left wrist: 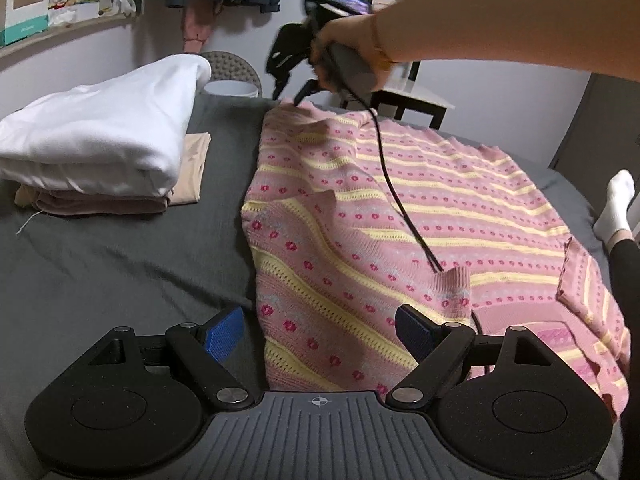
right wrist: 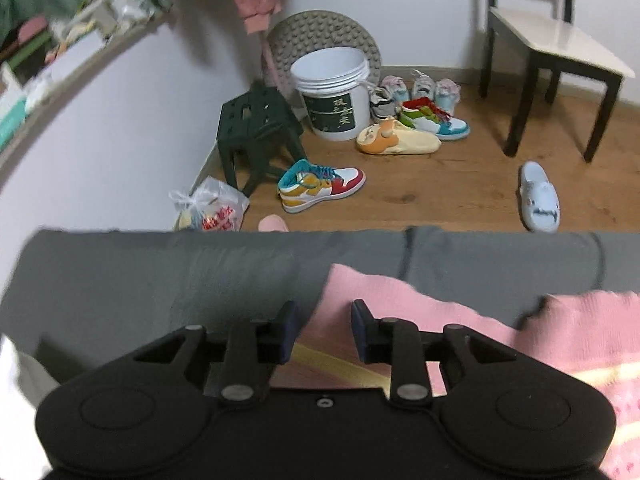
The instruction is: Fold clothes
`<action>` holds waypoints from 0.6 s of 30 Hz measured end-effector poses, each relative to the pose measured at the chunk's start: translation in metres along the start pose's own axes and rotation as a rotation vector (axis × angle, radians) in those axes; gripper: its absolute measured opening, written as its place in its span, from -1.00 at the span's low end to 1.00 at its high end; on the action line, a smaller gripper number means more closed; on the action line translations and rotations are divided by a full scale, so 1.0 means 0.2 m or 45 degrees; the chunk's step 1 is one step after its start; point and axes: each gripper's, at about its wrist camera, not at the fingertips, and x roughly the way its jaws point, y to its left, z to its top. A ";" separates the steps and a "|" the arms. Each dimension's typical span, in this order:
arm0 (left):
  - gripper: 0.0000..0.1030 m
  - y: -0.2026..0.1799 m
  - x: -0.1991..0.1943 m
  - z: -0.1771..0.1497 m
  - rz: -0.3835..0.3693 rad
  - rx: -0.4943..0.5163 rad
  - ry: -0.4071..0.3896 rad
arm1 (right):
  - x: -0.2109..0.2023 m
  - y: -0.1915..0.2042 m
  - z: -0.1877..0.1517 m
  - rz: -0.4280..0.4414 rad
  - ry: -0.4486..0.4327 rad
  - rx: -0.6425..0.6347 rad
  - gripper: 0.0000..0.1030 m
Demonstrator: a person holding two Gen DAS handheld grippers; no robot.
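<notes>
A: How wide is the left hand-held gripper (left wrist: 320,330)?

B: Its blue pads (left wrist: 224,334) stand far apart, gripping nothing. It hangs over the near hem of the pink striped sweater (left wrist: 400,216), one pad above the grey bed sheet (left wrist: 120,264), the other above the knit.

A: And the sweater?

B: Spread flat on the bed, filling the left view from 6 o'clock up to 1 o'clock. One sleeve is folded in across the body, its cuff (left wrist: 454,286) near the middle. A black cable (left wrist: 386,176) trails over it.

A: The right hand-held gripper (right wrist: 324,330)?

B: Partly apart, with a modest gap between its fingers. They straddle the sweater's far edge (right wrist: 360,300) by the bed's end; whether they touch the cloth I cannot tell. In the left view a hand (left wrist: 348,52) holds it at 12 o'clock, tips down at the sweater's far corner.

A: Anything beside it?

B: A folded white cloth (left wrist: 100,136) lies on beige folded garments (left wrist: 188,172) at 9 o'clock, apart from the sweater.
</notes>
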 end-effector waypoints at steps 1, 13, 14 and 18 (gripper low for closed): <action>0.62 0.00 0.00 0.00 0.004 0.004 0.003 | 0.03 0.04 0.00 -0.027 0.001 -0.032 -0.45; 0.63 0.04 0.03 0.00 -0.008 -0.048 0.024 | 0.14 0.20 0.07 0.003 -0.064 -0.114 -0.85; 0.63 0.03 0.03 0.00 -0.007 -0.047 0.022 | 0.14 0.20 0.07 0.017 -0.057 -0.104 -0.67; 0.63 0.01 0.02 0.01 -0.002 -0.025 0.005 | -0.01 0.05 0.15 0.173 -0.045 0.001 -0.31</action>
